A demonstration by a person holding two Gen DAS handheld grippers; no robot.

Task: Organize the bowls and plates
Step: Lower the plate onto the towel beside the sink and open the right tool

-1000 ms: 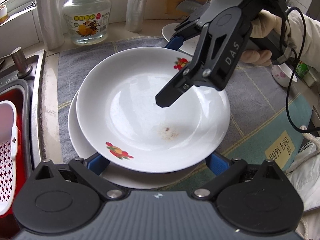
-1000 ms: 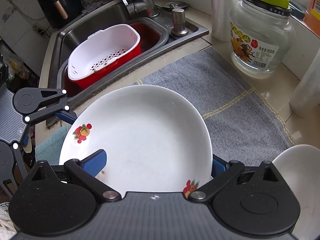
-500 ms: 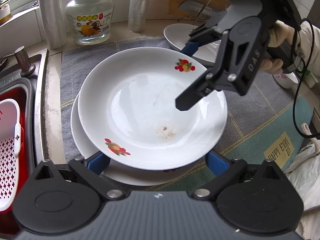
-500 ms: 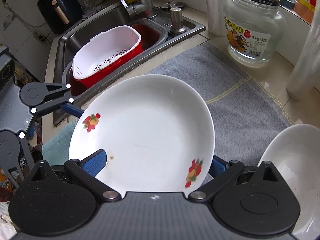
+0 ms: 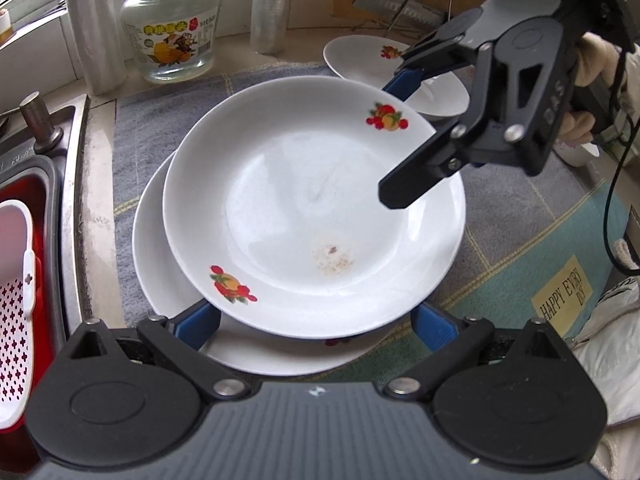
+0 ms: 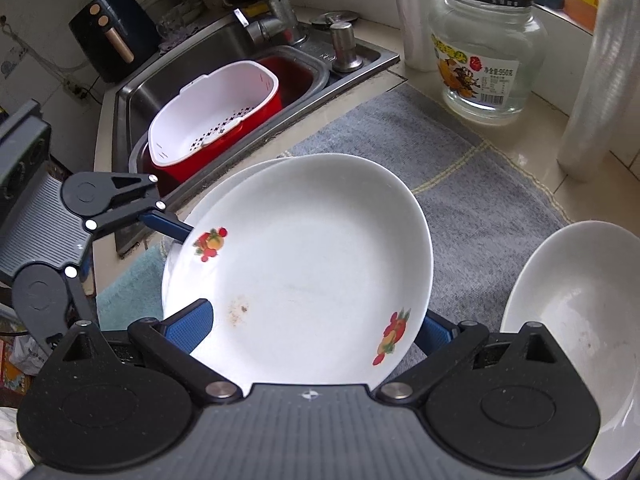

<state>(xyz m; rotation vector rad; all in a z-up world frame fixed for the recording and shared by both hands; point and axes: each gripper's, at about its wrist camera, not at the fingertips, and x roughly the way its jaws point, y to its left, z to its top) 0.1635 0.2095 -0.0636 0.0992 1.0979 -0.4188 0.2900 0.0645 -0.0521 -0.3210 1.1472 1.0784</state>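
A white plate with fruit decals lies slightly off-centre on a second white plate on the grey mat. My left gripper is open at the stack's near edge, its blue pads tucked under the top plate's rim. My right gripper is open at the opposite rim, with one finger above the plate and the other beyond its edge. A third white dish sits behind the right gripper.
A sink with a red and white strainer basket lies to the left. A glass jar and plastic rolls stand at the back. A wire rack and a small cup are at the far right. A person's hand holds the right gripper.
The right gripper has drawn back to the right, away from the top plate's middle. The left gripper has pulled back a little. The plate stays on the lower one.
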